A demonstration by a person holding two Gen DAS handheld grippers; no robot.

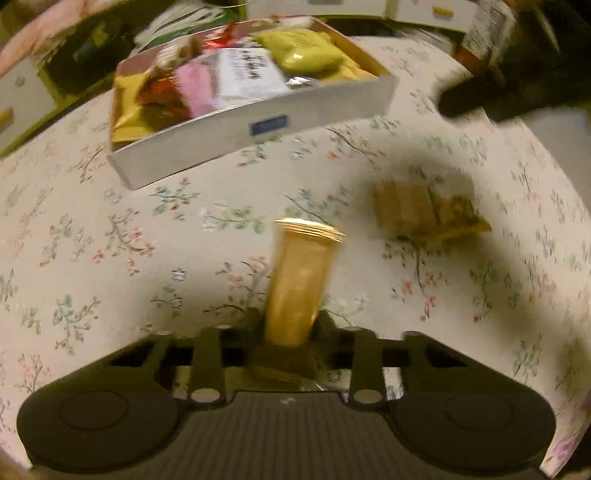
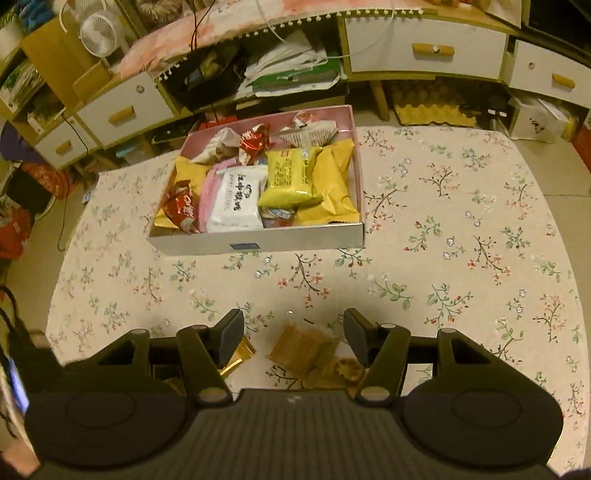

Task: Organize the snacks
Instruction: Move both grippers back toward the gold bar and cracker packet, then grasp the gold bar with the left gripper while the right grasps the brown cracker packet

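Gold snack packet (image 1: 301,284) is sitting low-centre in the left wrist view, standing up between the left gripper (image 1: 291,328) jaws, which are pressing together on its lower end. Crimped top edge is pointing toward the upper part of the frame. Pic is blurred, so print on the wrapper can't be read.

Clear-wrapped biscuit pack (image 1: 428,216) is lying on the floral tablecloth (image 1: 110,240), right of centre in that view, in shadow, apart from the gold packet. Same biscuit pack (image 2: 314,352) is showing low-centre in the right wrist view, directly below the gap of the right gripper (image 2: 291,336). That gripper's jaws are standing apart, w/ the pack between them in the pic; pads aren't pressing on it. Whether fingertips are touching the cloth can't be told. A gold foil corner is peeking out beside the left-hand finger (image 2: 227,338), lower left of centre.

Snack box (image 2: 258,242), shallow, white-walled, pink inside, is sitting on the cloth in the upper-centre of the right wrist view, well apart from both loose packs. It is holding a white packet (image 2: 236,201), a yellow-green packet (image 2: 290,177), flat yellow bags and red-wrapped pieces, piled loosely. Same box (image 1: 221,144) is appearing upper-centre in the left wrist view.

Bkgd, upper part of the right wrist view: white drawer units (image 2: 424,50) w/ wooden handles, small white fan (image 2: 99,34) at upper left, bags and cables under the shelf.
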